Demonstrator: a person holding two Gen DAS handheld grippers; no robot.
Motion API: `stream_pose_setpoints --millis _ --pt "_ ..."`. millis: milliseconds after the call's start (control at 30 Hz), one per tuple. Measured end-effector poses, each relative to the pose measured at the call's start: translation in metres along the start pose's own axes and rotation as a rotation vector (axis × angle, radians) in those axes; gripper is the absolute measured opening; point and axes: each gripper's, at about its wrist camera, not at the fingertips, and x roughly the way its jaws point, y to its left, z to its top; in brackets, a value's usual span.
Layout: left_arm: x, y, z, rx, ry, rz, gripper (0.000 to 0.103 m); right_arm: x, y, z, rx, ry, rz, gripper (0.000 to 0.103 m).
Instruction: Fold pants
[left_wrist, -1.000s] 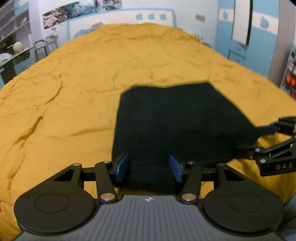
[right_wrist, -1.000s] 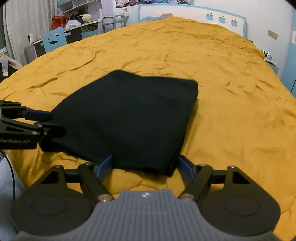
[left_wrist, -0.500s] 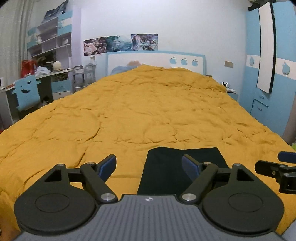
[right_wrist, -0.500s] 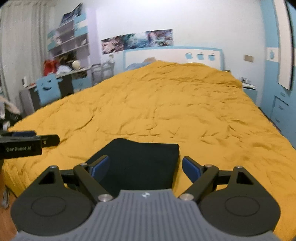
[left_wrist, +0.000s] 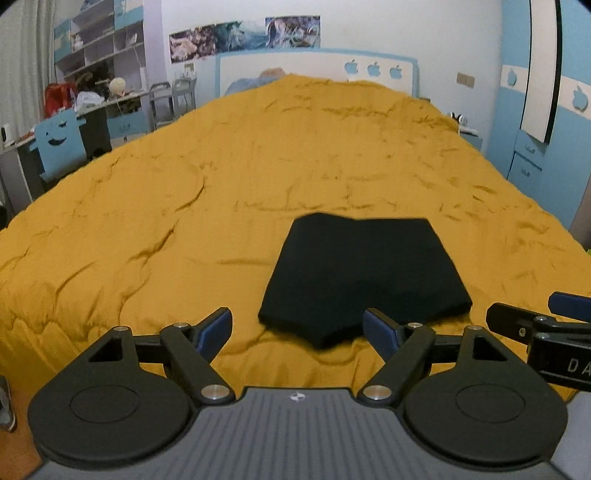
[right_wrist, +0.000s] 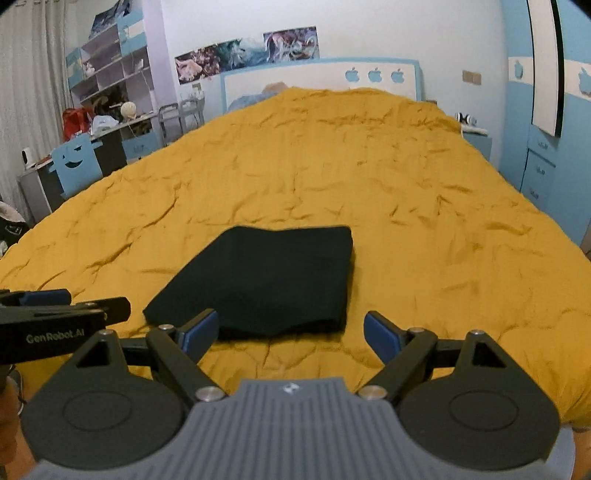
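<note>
The black pants (left_wrist: 364, 275) lie folded into a flat, roughly square packet on the yellow bedspread (left_wrist: 184, 206), near the bed's near edge. My left gripper (left_wrist: 297, 326) hovers open just short of the packet's near edge, with nothing between its blue pads. In the right wrist view the same folded pants (right_wrist: 266, 280) lie ahead, and my right gripper (right_wrist: 290, 330) stands open above the bedspread in front of them, holding nothing. Each gripper shows at the side of the other's view: the right gripper (left_wrist: 546, 325) and the left gripper (right_wrist: 66, 308).
The yellow bedspread (right_wrist: 406, 184) stretches to a white and blue headboard (left_wrist: 317, 72). A desk with a blue chair (left_wrist: 61, 142) and shelves stand to the left. A blue wardrobe (left_wrist: 543, 110) lines the right wall, with a bedside table (right_wrist: 476, 138) beside it.
Both grippers have let go of the pants' near edge, opened wide, and pulled back and up. The folded pants now lie farther ahead, and the room has come into view.
</note>
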Motion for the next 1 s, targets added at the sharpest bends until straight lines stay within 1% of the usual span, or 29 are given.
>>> stream_pose_setpoints --millis 133,267,433,1000 --pt "0.003 -0.005 -0.005 0.02 0.027 0.006 0.094 0.003 0.004 -0.008 -0.033 0.027 0.0 0.082" --pt "0.004 -0.01 -0.01 0.036 0.044 0.003 0.094 0.007 0.002 -0.011 -0.022 0.036 -0.003 0.082" --pt "0.004 -0.013 -0.013 0.039 0.045 0.001 0.094 0.011 0.0 -0.013 -0.01 0.046 -0.004 0.082" --pt "0.002 -0.018 -0.015 0.056 0.027 0.004 0.094 0.009 0.002 -0.015 -0.008 0.033 -0.002 0.082"
